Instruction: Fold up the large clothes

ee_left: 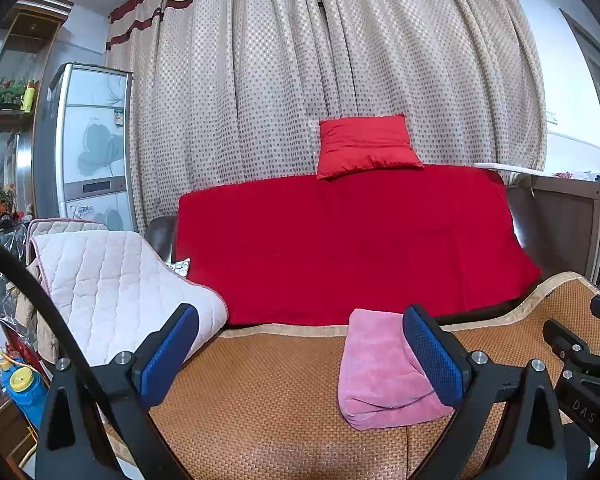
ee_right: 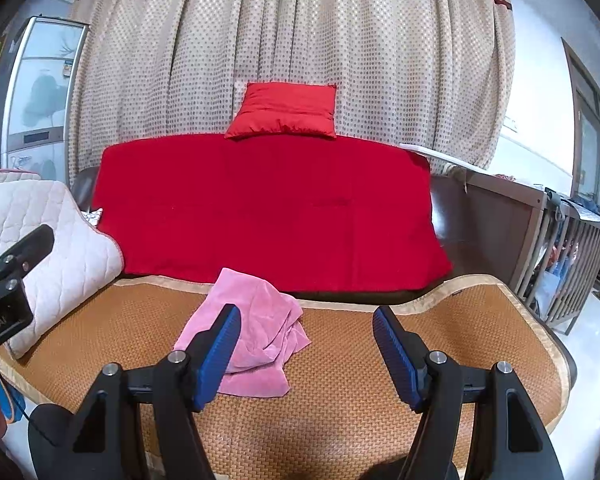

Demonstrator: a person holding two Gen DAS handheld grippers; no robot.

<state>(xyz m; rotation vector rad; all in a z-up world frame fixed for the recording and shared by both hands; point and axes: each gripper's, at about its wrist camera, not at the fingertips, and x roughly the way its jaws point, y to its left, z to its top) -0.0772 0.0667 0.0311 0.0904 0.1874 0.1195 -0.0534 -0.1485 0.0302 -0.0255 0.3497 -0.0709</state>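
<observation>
- The woven mat [ee_right: 340, 420] covers the sofa seat and gives a flat, firm bed for folding; behind it a red blanket [ee_right: 268, 208] drapes the backrest.
- The pink cloth [ee_right: 256, 320] lies on the mat's left-centre. In the left wrist view it looks doubled over with a rounded fold; in the right wrist view its far edge is rumpled, so it could be part-folded or loosely dropped.
- The left gripper [ee_left: 300, 356] hangs above the mat, jaws spread wide, grasping nothing.
- The right gripper [ee_right: 306, 354] likewise: jaws released, empty, cloth beyond its left finger.

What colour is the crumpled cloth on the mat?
Pink cloth; the right wrist view shows it best.
</observation>
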